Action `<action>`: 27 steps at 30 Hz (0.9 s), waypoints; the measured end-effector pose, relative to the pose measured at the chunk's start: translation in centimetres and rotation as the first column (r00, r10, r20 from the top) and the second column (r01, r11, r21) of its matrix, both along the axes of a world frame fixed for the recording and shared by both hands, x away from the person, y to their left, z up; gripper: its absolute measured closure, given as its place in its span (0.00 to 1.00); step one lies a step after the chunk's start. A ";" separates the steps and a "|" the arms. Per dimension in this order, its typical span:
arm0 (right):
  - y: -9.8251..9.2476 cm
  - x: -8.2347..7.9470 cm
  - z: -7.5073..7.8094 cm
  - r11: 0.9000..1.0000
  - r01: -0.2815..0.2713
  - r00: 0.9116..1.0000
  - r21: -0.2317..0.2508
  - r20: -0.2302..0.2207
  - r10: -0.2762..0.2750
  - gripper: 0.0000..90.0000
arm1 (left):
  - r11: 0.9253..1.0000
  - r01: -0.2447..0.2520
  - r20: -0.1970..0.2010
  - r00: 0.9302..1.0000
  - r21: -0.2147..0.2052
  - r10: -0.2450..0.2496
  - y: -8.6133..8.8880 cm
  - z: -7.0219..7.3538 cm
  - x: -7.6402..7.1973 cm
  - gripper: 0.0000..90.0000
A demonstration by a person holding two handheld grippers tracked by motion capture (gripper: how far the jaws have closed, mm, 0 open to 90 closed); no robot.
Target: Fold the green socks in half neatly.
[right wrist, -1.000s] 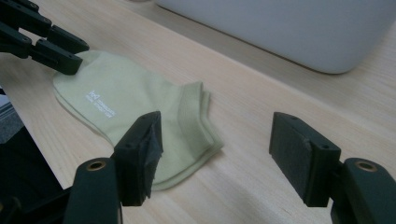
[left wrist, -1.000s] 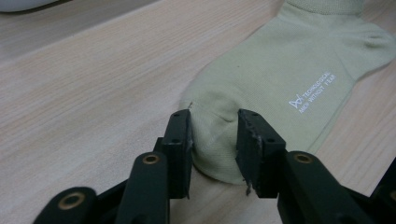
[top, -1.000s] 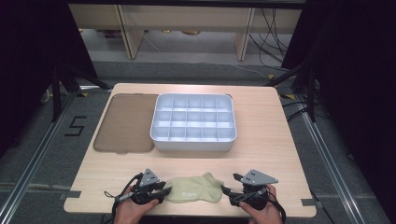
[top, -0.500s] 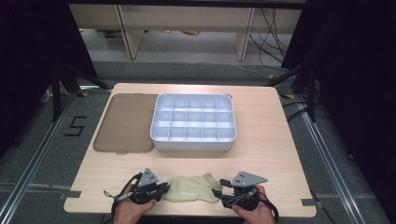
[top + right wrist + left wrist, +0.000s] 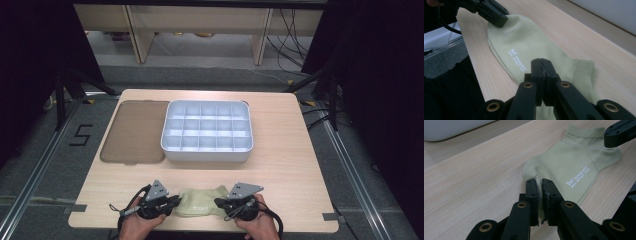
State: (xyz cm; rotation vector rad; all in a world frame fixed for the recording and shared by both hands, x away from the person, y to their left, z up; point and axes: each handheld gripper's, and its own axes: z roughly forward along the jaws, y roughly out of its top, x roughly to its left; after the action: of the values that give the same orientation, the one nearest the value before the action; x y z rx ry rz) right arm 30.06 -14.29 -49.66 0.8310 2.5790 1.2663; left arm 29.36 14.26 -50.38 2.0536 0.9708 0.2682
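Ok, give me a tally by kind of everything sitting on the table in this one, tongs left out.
Pale green sock: 1
White divided tray: 1
Brown flat mat: 1
Total: 3

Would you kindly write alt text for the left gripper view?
The left gripper is shut on the toe end of a pale green sock lying flat on a light wooden table. The right gripper reaches the sock's cuff at upper right.
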 end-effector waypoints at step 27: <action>4.5 3.6 -1.9 0.997 0.000 1.000 -0.072 -0.002 0.000 1.00 | 0.999 -0.009 0.044 0.999 -0.052 0.011 1.2 2.1 0.2 0.93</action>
State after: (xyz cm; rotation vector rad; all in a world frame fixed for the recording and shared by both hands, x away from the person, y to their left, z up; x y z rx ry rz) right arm 33.71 -9.77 -51.52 0.8191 2.6093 1.1653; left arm 29.59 15.49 -48.32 1.9887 0.9514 0.2899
